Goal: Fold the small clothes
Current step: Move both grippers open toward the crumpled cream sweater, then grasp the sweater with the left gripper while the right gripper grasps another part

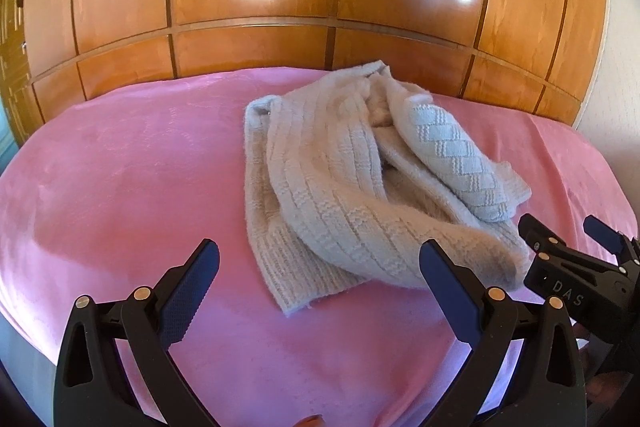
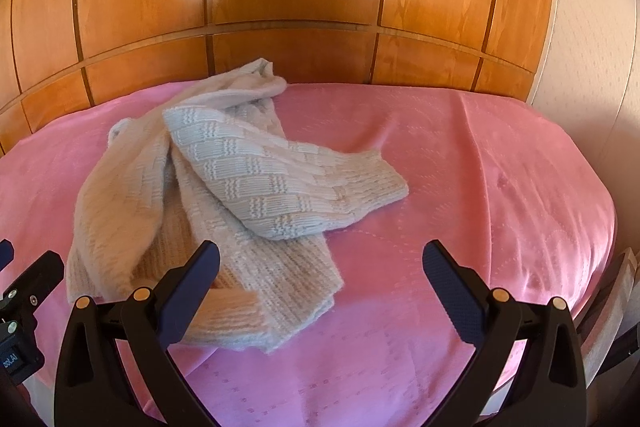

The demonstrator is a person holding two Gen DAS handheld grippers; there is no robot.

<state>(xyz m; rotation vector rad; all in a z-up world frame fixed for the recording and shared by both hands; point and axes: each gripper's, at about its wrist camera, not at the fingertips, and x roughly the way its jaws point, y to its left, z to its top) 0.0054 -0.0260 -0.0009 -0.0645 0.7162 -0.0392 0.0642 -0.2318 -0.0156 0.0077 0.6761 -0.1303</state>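
Knit sweater (image 1: 360,183) lies crumpled on the pink bedspread (image 1: 120,167), sleeve (image 2: 280,179) flopped across the body, nothing folded yet. Left gripper (image 1: 320,271) wide, empty, hovering at the near hem. Right gripper (image 2: 320,271) wide too, empty, beside the hem. All folding remains.

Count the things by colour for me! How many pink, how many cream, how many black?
Pink: 1, the blanket
Cream: 1, the knit garment, crumpled on the blanket
Black: 2, the left tongs and the right tongs, both open
Total: 4
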